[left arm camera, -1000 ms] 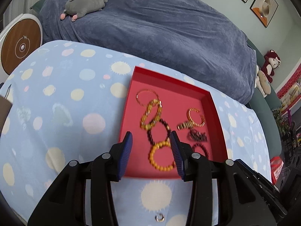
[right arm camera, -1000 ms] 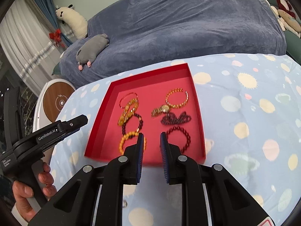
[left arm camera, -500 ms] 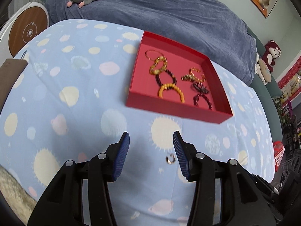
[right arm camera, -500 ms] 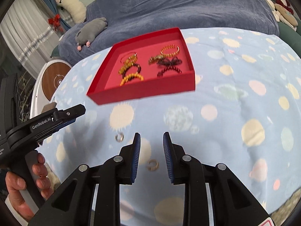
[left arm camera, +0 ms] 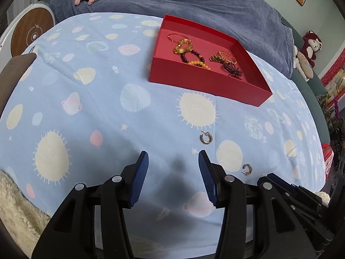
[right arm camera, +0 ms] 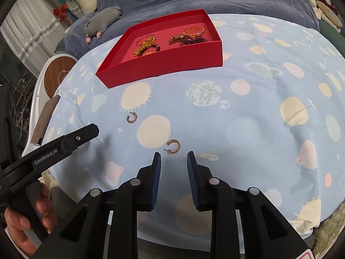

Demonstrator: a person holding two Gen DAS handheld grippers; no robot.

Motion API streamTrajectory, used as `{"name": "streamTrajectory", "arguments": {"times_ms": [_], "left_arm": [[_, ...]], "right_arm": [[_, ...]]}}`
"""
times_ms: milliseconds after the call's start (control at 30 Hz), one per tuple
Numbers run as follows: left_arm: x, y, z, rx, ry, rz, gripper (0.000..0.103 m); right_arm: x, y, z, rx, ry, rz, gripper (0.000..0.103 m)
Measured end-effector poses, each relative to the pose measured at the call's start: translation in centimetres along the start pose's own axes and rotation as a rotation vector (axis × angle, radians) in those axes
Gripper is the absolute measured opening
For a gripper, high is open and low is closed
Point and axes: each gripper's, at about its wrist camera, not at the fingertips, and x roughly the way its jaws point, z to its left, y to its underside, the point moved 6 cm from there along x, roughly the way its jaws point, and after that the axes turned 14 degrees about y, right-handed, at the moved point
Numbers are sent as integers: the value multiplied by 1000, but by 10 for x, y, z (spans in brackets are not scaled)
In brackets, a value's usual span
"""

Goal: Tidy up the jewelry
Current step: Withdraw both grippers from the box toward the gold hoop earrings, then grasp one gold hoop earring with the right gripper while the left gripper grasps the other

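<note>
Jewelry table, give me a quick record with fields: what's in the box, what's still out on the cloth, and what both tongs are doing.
box: red box, open, on the blue planet-print tablecloth
in box: beaded bracelets, gold, amber and dark red
loose on cloth: two hoop earrings, both outside the box
silver hoop earring: just ahead of the left tongs
gold hoop earring: just ahead of the right tongs
left tongs: open, empty
right tongs: open, empty
</note>
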Motion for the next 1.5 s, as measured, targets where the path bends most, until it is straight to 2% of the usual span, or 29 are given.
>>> {"name": "streamTrajectory", "arguments": {"times_ms": [100, 600, 833, 1500], "left_arm": [[1, 2, 5, -15, 0, -4, 46], [5, 6, 16, -24, -30, -3, 47], [7, 9, 14, -8, -34, 5, 47], [16, 9, 1, 14, -18, 17, 47]], "right_arm": [[7, 1, 2, -1, 9, 8, 29], [22, -3, 21, -59, 51, -9, 29], [24, -5, 16, -53, 67, -14, 18], [13, 3, -12, 26, 49, -12, 17]]}}
